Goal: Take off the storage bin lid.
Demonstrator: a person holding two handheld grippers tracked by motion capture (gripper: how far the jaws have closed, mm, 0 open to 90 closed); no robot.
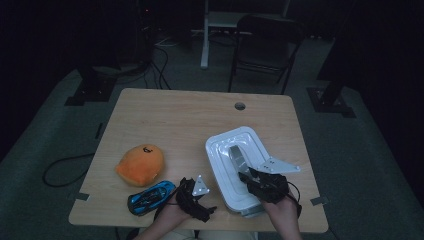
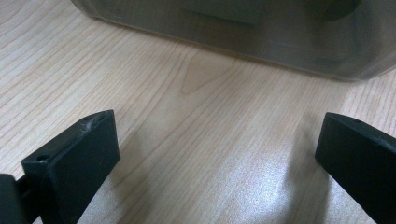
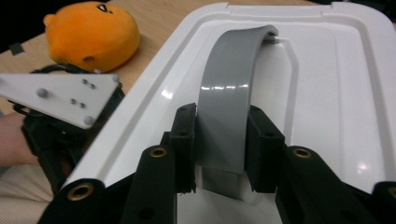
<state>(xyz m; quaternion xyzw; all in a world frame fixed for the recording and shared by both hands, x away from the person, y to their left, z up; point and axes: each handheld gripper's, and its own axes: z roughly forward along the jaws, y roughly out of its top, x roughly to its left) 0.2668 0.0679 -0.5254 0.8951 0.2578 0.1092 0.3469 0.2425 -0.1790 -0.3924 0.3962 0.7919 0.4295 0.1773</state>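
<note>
A white box lid [image 1: 225, 145] with a curved grey handle [image 1: 236, 156] sits on a translucent box at the table's front right. My right gripper [image 1: 246, 175] comes in from the near end of the lid. In the right gripper view the right gripper [image 3: 219, 140] is shut on the grey handle [image 3: 229, 88], one black pad pressing each side of the strap, over the lid [image 3: 327, 93]. My left gripper [image 1: 210, 207] rests low on the table just left of the box. Its jaws [image 2: 217, 154] stand wide open over bare wood, facing the box wall [image 2: 233, 32].
An orange plush [image 1: 141, 164] lies at the left front, also visible in the right gripper view [image 3: 91, 35]. A blue toy car [image 1: 150, 196] sits in front of it, next to my left hand. The wooden table [image 1: 175, 115] has a cable hole [image 1: 240, 106] at the back. A chair [image 1: 265, 40] stands beyond.
</note>
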